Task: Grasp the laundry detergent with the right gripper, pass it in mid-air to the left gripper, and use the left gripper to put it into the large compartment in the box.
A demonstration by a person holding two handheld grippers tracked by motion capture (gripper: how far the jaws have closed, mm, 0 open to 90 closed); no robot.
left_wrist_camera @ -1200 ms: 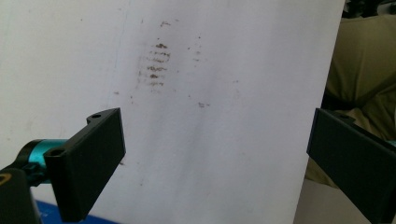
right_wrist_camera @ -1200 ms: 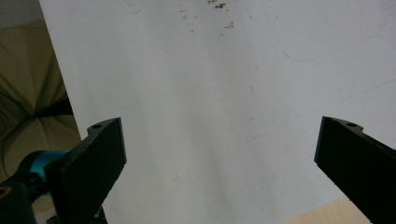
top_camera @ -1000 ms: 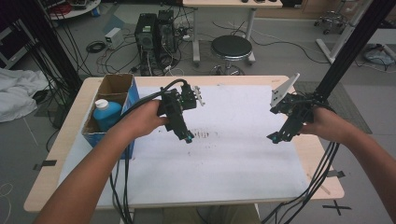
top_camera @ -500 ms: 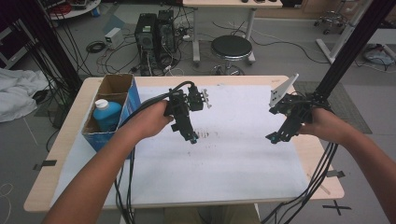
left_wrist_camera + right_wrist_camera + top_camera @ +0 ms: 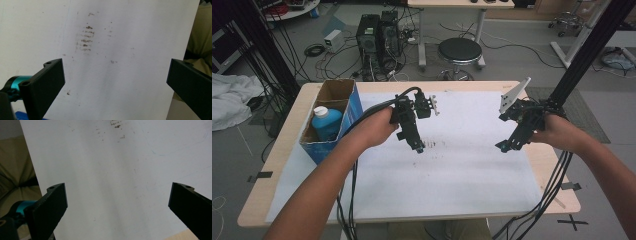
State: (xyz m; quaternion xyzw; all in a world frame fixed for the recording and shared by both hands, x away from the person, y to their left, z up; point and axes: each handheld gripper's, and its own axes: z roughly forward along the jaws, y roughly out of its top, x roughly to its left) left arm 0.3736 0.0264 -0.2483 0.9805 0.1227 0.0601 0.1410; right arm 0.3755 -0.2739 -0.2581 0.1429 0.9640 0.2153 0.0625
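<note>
Over the white paper sheet (image 5: 452, 170) we hold both tools empty: the left gripper (image 5: 418, 146) hangs above the brown smudges (image 5: 85, 41) near the sheet's middle, jaws wide apart, and the right gripper (image 5: 503, 146) hovers off to the right, jaws equally spread. That sheet lies flat on the table (image 5: 287, 150), looking thin, limp and easily creased, so we'd pinch an edge. The blue bottle (image 5: 326, 121) sits boxed at left.

Matt, smudged white paper sheet (image 5: 452, 170)
</note>
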